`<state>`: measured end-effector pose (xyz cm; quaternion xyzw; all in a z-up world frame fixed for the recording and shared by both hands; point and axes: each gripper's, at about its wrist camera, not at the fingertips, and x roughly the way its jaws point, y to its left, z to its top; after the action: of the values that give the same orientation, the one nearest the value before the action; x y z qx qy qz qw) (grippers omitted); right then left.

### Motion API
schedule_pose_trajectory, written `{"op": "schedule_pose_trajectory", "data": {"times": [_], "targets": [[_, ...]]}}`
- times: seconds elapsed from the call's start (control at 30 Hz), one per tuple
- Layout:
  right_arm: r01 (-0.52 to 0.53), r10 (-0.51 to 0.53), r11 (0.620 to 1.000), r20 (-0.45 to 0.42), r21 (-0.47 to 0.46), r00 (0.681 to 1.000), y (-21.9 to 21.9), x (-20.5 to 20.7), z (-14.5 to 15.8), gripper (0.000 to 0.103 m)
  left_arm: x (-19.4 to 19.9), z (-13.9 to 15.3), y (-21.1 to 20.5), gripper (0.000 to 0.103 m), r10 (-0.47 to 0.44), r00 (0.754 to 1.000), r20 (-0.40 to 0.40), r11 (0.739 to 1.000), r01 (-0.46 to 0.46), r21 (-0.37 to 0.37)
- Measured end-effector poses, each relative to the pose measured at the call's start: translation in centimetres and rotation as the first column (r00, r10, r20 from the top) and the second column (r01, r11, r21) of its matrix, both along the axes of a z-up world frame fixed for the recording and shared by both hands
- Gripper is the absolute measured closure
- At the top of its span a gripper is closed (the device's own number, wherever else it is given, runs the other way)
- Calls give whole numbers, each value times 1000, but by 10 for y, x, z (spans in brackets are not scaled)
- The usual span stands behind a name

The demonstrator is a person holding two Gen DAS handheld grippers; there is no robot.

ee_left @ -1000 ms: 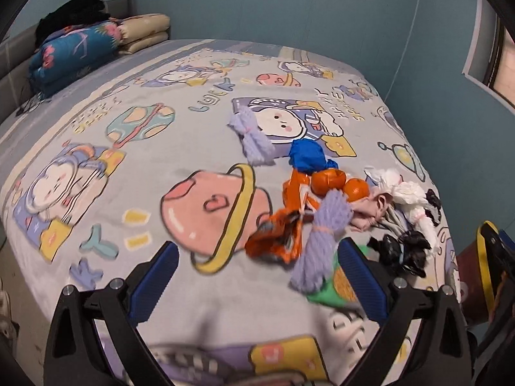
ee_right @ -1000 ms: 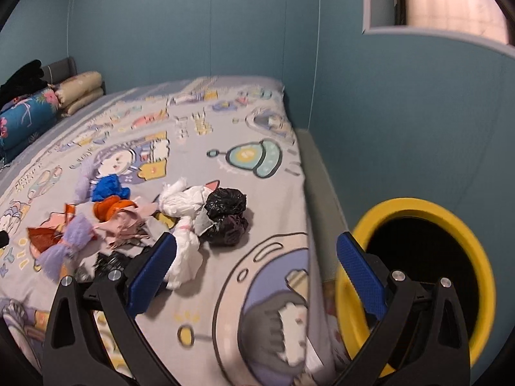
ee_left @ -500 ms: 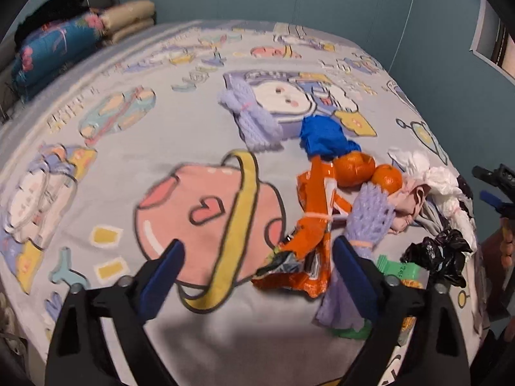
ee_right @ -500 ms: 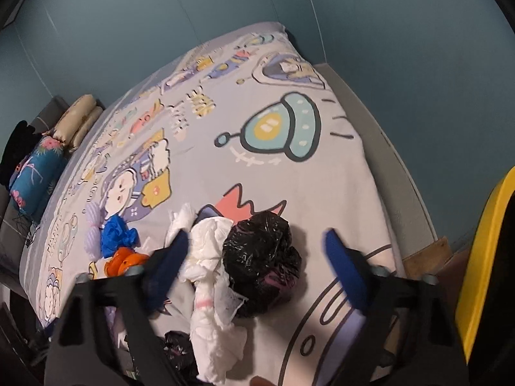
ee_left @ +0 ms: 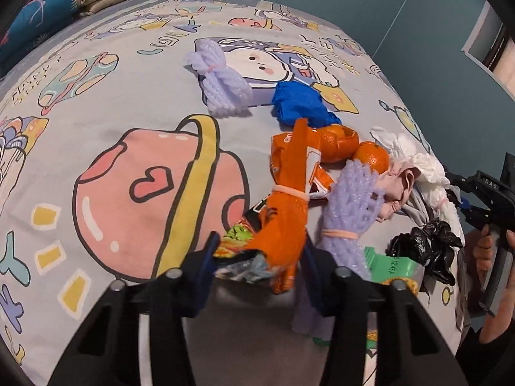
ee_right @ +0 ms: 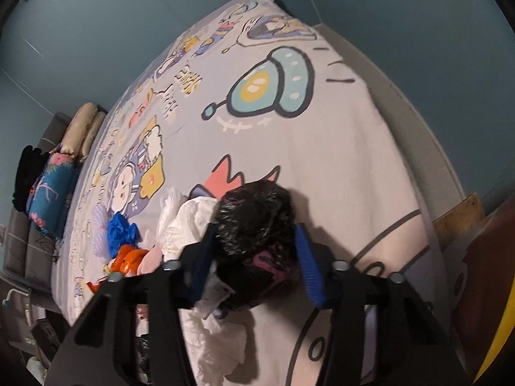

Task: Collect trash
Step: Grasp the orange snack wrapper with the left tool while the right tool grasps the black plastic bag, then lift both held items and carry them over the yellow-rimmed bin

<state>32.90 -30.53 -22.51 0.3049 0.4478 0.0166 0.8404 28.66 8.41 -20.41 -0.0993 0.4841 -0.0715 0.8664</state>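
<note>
Closing on two separate pieces of litter, both grippers have just been narrowing from fully spread, each with an item between its jaws. Left gripper [ee_left: 259,268]: the blue pads flank the lower end of the orange snack wrapper [ee_left: 289,212], which lies on the cartoon bedsheet [ee_left: 106,148] just beside the pink planet print [ee_left: 154,193]; the pads look to be touching the foil, though a firm pinch cannot be confirmed. Right gripper [ee_right: 254,257]: jaws half-narrowed around the crumpled black bag [ee_right: 254,222], pads at or against its sides. Judged from this, both pickups are at the grasp stage, with lifting not yet done. Orientation: the wrapper is elongated, its long axis running away from the gripper toward the orange peel [ee_left: 338,143], cinched midway by a rubber band; the torn, open end points toward the gripper. The black bag is a rounded wad with no clear long axis, lying against the white tissue [ee_right: 190,222].
</note>
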Motion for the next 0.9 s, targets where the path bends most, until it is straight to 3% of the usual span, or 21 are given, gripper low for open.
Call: {"op": "schedule_pose_trajectory", "data": {"times": [0.37,0.47,0.9], "targets": [[-38,38,998,-9,47,999,5,-8,1,73,-17,6,-4,74,-17,1000,16,999,18,-41],[-42,41,999,21,29,999,4,-17,16,74,-21,12,7,79,-3,1000,18,997,5,-83],[-116,115,993,127,-1,985,18,-61,80,74,-58,46,54,79,77,993,90,993,-69,-94]]}}
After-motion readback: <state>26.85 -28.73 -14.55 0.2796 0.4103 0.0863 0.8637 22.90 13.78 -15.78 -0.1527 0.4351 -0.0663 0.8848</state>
